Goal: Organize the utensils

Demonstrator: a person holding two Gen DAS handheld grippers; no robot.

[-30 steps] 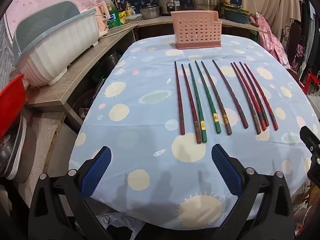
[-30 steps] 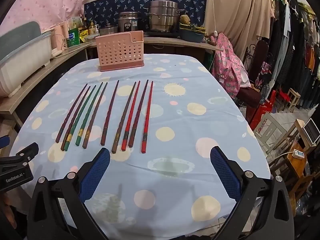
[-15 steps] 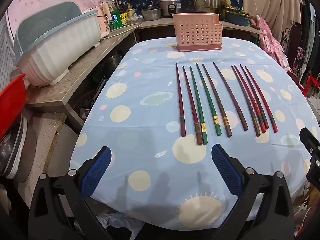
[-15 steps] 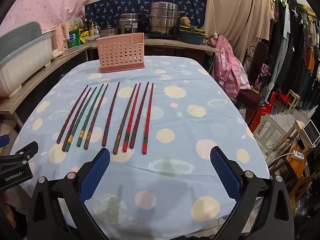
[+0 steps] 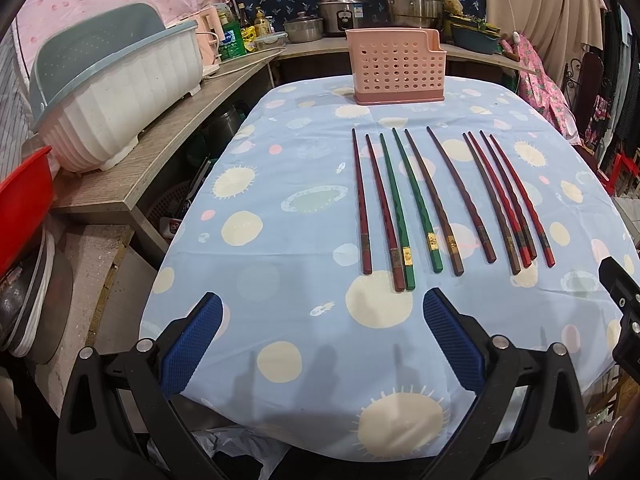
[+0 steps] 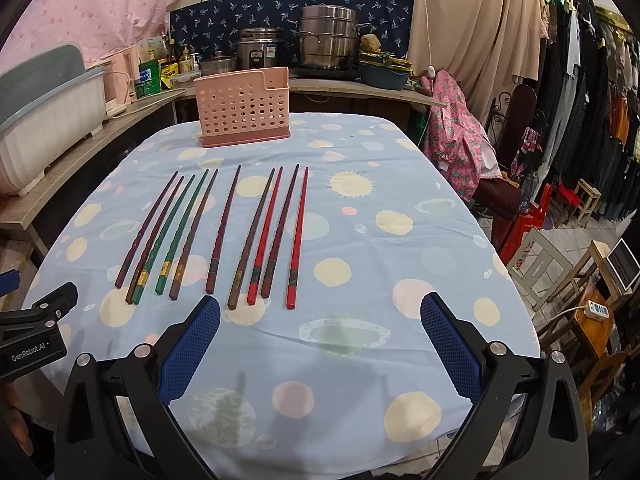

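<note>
Several chopsticks, dark red, green, brown and bright red, lie side by side in a row on the blue spotted tablecloth; the row also shows in the right wrist view. A pink perforated utensil holder stands upright at the far end of the table, also seen in the right wrist view. My left gripper is open and empty, above the near table edge, short of the chopstick ends. My right gripper is open and empty, near the bright red chopsticks' ends.
A white dish rack sits on a wooden shelf left of the table. Pots and a rice cooker stand on the counter behind the holder. A red basin is at far left. Chairs and hanging clothes are to the right.
Both grippers have drifted slightly; the chopsticks and holder sit a little lower in view. Nothing was picked up and the jaws stay open.
</note>
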